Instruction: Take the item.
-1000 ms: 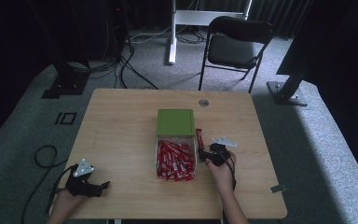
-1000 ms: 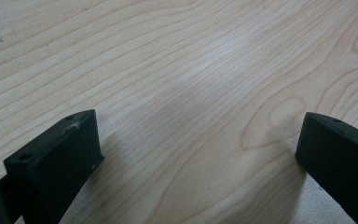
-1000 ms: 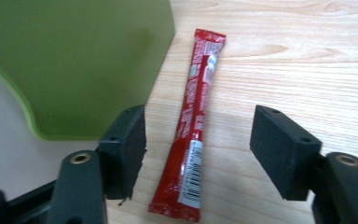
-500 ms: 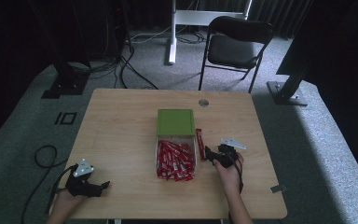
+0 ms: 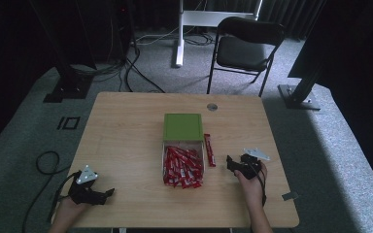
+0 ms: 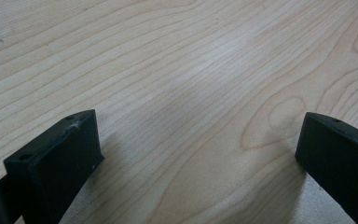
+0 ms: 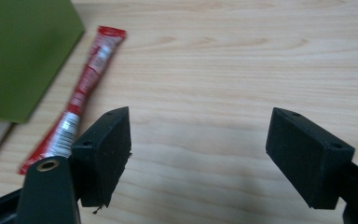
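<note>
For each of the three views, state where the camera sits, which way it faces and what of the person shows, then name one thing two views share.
High view: above the person's side, looking forward and down on the table; both forearms, left gripper, right gripper.
Left gripper view: on the left gripper, facing bare tabletop; its open jaws.
Right gripper view: on the right gripper, facing tabletop; its open jaws.
Shared: high and right gripper views show the red sachet beside the green lid.

One loose red stick packet; one green box; two claws.
</note>
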`<state>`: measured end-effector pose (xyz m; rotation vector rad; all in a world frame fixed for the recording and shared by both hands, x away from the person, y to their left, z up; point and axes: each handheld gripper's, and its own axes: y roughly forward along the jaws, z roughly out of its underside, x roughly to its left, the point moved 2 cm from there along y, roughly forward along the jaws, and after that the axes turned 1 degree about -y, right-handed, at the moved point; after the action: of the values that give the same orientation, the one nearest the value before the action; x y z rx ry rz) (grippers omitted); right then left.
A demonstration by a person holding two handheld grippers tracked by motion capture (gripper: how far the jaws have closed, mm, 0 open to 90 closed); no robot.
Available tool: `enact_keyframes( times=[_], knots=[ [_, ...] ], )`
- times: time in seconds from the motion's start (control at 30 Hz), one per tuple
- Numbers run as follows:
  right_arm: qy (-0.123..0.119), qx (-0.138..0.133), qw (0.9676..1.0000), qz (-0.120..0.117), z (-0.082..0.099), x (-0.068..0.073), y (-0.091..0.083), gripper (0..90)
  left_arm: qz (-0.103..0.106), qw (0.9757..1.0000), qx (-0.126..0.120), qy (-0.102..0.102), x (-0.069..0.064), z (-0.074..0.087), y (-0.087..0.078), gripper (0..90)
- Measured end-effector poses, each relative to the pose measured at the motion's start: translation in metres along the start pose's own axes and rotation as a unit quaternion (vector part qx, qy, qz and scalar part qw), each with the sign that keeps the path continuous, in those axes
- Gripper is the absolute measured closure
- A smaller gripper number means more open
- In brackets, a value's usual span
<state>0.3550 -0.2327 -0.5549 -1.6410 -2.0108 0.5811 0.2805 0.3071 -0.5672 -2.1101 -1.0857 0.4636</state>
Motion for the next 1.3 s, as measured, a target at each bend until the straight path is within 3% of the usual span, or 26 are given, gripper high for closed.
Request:
enact_keyframes(
  times=[0.43,1.3],
  knots=[
    [0.006,0.009,0.9997,0.021,0.013,-0.031,-0.020,19.8,0.000,1.0000,0.000,-0.001,0.000,0.000,0.000,0.8],
    [0.021,0.019,0.9985,0.047,0.047,-0.065,-0.063,17.1,0.000,1.0000,0.000,0.000,0.000,0.000,0.000,0.8]
  ],
)
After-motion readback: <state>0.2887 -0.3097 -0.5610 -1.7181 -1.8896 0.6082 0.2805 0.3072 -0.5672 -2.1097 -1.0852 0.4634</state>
